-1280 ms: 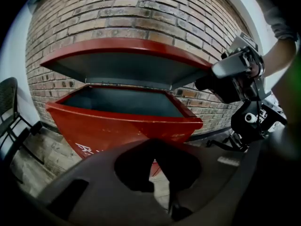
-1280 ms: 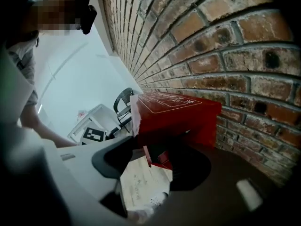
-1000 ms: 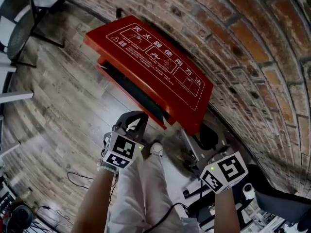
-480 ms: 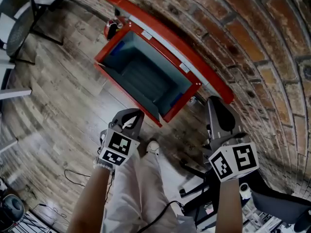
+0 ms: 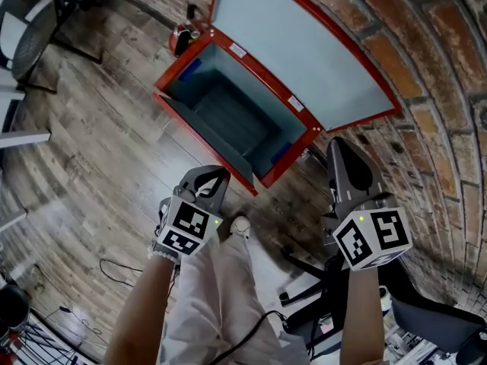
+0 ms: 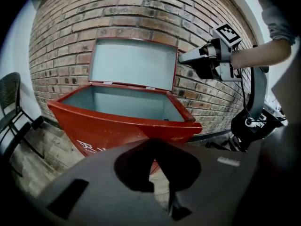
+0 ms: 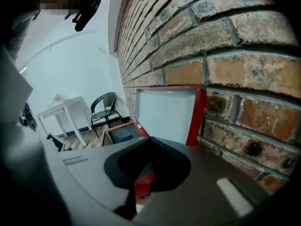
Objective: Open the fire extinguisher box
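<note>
So the box [image 5: 205,139] is sitting on the wooden floor [image 5: 99,150] right up against the brick wall [image 5: 426,44], and it's basically done: the lid [image 5: 300,48] is swung all the way up and leaning back on the bricks, which looks like why it stays up with nobody touching it. The inside looks empty to me.

The left claw [image 5: 211,179] hangs low in front of the box, closed, with nothing in it. My guess is it's just parked out of the way. The right claw [image 5: 342,154] is up by the wall next to the lid's side edge, also pinched shut on nothing and not touching the lid.

Funny how the views differ. The head view looks straight down into the open box. The left claw's view shows the box front-on, with white lettering on its red face and the right claw floating beside the lid. The right claw's view mostly gets bricks, plus a black chair [image 7: 104,108] farther back.
</note>
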A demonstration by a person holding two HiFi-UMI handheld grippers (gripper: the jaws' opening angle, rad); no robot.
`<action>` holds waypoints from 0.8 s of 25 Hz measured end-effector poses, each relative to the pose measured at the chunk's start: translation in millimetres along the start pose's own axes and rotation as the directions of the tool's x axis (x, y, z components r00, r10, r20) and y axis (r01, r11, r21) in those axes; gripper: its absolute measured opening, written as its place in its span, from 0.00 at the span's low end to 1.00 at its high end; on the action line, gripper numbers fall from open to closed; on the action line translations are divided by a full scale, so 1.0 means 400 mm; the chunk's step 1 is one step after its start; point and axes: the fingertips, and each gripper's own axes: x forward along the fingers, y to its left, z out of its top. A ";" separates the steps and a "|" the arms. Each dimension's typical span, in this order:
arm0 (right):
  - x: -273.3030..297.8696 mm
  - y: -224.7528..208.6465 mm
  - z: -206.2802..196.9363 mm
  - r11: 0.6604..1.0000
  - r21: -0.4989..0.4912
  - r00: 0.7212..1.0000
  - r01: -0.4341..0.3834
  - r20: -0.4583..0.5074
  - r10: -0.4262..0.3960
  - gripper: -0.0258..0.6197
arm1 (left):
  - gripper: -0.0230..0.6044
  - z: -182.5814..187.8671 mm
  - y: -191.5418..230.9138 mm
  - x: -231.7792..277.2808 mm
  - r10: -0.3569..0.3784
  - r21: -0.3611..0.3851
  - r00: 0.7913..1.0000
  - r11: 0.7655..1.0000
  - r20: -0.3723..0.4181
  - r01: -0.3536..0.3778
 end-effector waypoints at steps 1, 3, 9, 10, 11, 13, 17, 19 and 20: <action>0.002 0.015 -0.010 1.000 0.012 1.000 -0.022 -0.015 0.022 0.05 | 0.04 -0.002 -0.001 -0.002 -0.003 0.002 1.000 1.000 0.000 0.003; 0.007 0.048 -0.030 0.997 0.040 0.997 -0.067 -0.044 0.069 0.05 | 0.03 -0.008 -0.002 -0.006 -0.008 0.001 1.000 1.000 0.004 0.008; 0.041 0.156 -0.099 0.978 0.065 0.969 -0.197 -0.137 0.204 0.05 | 0.03 -0.011 0.003 -0.023 -0.004 -0.012 1.000 1.000 0.010 0.004; 0.046 0.174 -0.108 0.975 0.060 0.964 -0.214 -0.149 0.220 0.05 | 0.03 -0.012 0.004 -0.026 -0.004 -0.014 1.000 1.000 0.012 0.004; 0.050 0.191 -0.116 0.972 0.058 0.959 -0.227 -0.160 0.234 0.05 | 0.03 -0.013 0.003 -0.028 -0.004 -0.016 1.000 1.000 0.014 0.004; 0.058 0.218 -0.134 0.968 0.058 0.950 -0.246 -0.184 0.252 0.05 | 0.03 -0.014 0.002 -0.034 -0.006 -0.019 1.000 1.000 0.019 0.006; 0.075 0.264 -0.168 0.960 0.061 0.932 -0.274 -0.230 0.280 0.05 | 0.03 -0.026 0.005 -0.048 -0.011 -0.024 1.000 1.000 0.027 0.011; 0.080 0.284 -0.184 0.954 0.066 0.921 -0.292 -0.248 0.299 0.08 | 0.03 -0.038 0.002 -0.051 -0.014 -0.032 0.999 0.999 0.029 0.015; 0.082 0.294 -0.192 0.951 0.069 0.916 -0.302 -0.257 0.310 0.10 | 0.03 -0.043 0.001 -0.054 -0.014 -0.035 0.999 0.999 0.031 0.015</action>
